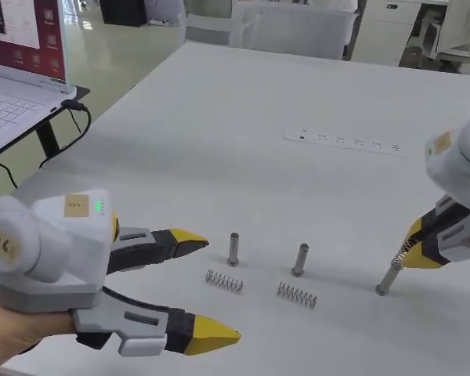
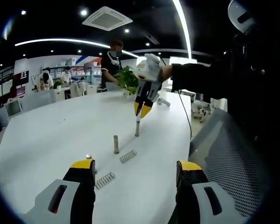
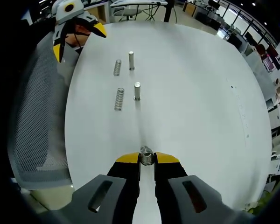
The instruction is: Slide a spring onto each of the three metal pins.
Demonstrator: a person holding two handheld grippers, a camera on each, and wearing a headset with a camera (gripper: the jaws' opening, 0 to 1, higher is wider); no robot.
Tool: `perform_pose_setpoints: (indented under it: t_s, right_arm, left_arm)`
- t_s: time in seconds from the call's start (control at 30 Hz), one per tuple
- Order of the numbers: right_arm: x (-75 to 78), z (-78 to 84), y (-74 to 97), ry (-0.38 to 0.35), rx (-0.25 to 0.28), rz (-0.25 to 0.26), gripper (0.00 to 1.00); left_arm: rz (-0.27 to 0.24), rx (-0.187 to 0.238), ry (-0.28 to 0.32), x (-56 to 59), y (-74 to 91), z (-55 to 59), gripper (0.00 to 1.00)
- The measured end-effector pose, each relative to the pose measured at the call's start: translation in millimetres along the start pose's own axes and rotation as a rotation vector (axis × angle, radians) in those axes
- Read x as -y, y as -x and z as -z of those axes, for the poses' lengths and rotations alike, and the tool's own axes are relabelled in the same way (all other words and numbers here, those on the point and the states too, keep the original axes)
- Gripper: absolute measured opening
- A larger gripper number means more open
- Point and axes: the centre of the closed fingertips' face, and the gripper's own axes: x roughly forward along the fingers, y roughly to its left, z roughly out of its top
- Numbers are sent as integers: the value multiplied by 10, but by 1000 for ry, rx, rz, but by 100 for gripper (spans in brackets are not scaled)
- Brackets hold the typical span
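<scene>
Pinching a spring (image 1: 403,252) between nearly closed fingertips (image 3: 128,158), right gripper (image 3: 147,159) holds it at the rightmost pin's (image 1: 386,280) tip, near the table's (image 1: 298,86) near edge. Left gripper (image 2: 136,165) jaws wide.

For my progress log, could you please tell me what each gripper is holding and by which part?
The right gripper pinches a spring by its upper coils, above the rightmost pin. The left gripper is open, holding nothing.

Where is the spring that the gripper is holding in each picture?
Head view: the held spring is far right, above the right pin.
Left gripper view: top centre, over that pin.
Right gripper view: bottom centre, between the jaws.
Shared landmark: the middle pin.
</scene>
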Motion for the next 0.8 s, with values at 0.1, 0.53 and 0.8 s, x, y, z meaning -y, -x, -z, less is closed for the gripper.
perform_pose_setpoints:
  t_s: [0.1,0.53,0.8]
  right_arm:
    - [-2,6,-24,-4,0,-4,9]
    - [-42,76,-213,-13,-14,-16,9]
    - [-58,120,-363,-24,-23,-18,9]
  left_arm:
    - [-2,0,0,-4,2,1,66]
    - [-3,-5,2,-5,6,11,66]
    - [-3,-7,2,0,4,11,66]
